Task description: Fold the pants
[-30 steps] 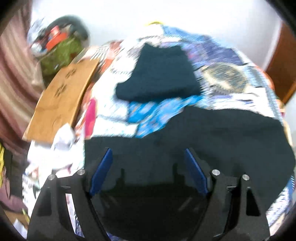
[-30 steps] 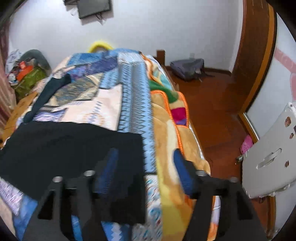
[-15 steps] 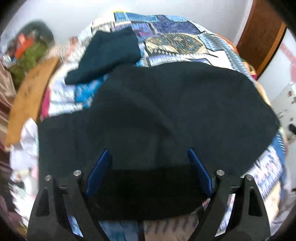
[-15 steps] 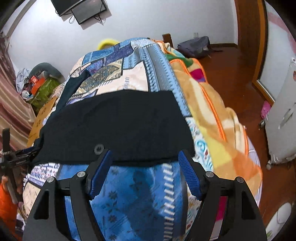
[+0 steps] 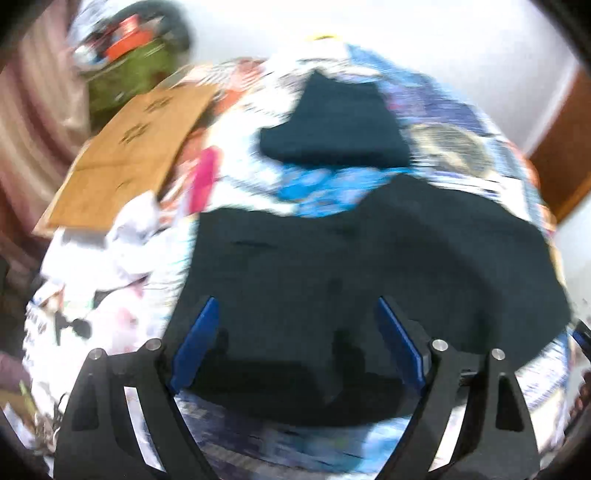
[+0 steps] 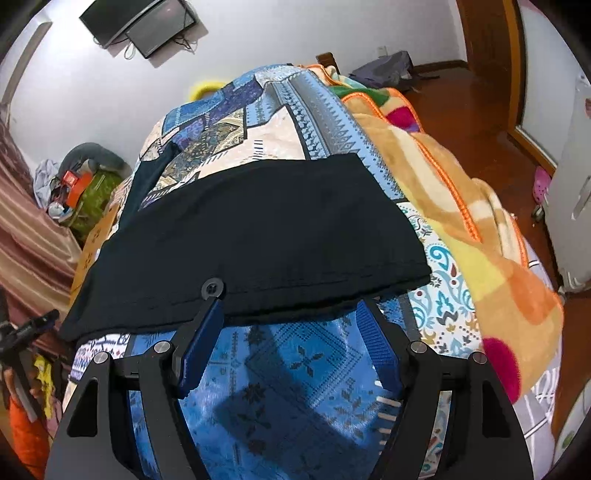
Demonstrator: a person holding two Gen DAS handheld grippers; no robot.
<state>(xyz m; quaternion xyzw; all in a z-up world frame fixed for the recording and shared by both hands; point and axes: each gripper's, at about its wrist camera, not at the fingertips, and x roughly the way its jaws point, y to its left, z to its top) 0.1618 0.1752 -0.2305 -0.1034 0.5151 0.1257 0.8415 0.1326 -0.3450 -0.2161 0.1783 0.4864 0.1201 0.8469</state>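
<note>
Black cloth pants (image 6: pixel 251 236) lie flat on the patchwork bed (image 6: pixel 443 295); both hand-held grippers, left (image 5: pixel 295 339) and right (image 6: pixel 291 339), gape empty at the near hem, poised to pinch for a fold

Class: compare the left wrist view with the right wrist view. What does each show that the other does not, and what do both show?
Only the left wrist view: a white crumpled cloth beside the pants and the left gripper, open.

Only the right wrist view: a wall screen, an orange blanket, a grey bag on the floor, and the right gripper, open.

Both: the black pants on the patterned bedspread.
</note>
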